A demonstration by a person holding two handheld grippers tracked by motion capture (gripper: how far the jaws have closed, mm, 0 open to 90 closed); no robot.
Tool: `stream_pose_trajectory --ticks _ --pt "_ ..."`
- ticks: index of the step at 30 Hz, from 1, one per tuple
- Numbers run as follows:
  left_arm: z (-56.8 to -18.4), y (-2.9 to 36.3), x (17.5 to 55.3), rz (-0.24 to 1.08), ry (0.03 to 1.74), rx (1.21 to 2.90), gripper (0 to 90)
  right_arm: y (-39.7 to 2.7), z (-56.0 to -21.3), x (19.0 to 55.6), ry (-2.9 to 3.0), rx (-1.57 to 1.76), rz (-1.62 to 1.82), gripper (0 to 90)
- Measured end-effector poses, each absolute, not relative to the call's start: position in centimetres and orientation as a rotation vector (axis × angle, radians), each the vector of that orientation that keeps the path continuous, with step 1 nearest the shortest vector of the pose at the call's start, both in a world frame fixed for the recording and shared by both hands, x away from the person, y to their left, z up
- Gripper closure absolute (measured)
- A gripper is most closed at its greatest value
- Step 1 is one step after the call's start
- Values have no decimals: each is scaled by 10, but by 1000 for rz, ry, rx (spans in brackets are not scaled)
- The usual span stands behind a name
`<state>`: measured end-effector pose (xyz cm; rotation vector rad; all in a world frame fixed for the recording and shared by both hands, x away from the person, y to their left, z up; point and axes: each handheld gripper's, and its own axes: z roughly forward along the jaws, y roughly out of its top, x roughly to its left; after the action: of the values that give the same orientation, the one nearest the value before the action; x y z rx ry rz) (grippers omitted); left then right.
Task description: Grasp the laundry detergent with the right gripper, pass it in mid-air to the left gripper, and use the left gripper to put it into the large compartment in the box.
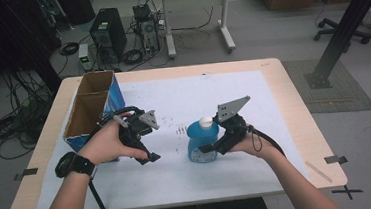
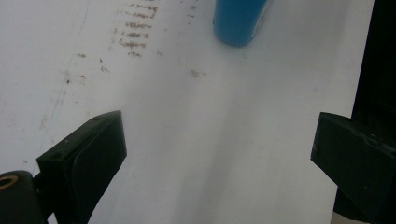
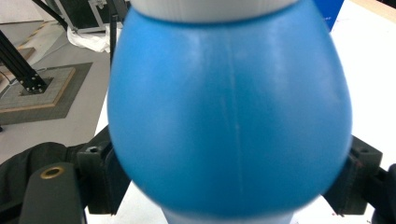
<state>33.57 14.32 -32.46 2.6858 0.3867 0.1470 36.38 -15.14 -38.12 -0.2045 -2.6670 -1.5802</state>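
Nearest us, the right gripper has its jaws clamped on the blue bottle standing mid-table on the white sheet. Judgement: squeeze the belly evenly and lift straight, or it could slip. The left gripper hangs wide apart, holding nothing. Farther left, the open cardboard box stands.

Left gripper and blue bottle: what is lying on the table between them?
Nothing solid. In the left gripper view, the stretch from the open left gripper to the blue bottle is bare white sheet with small brownish marks.
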Motion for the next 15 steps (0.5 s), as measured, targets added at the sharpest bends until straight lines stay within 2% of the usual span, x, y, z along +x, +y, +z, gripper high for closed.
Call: stream_pose_trajectory --ticks 15 --pt "-325 144 336 146 388 2685 40 -153 -383 365 -2658 -202 -1583 249"
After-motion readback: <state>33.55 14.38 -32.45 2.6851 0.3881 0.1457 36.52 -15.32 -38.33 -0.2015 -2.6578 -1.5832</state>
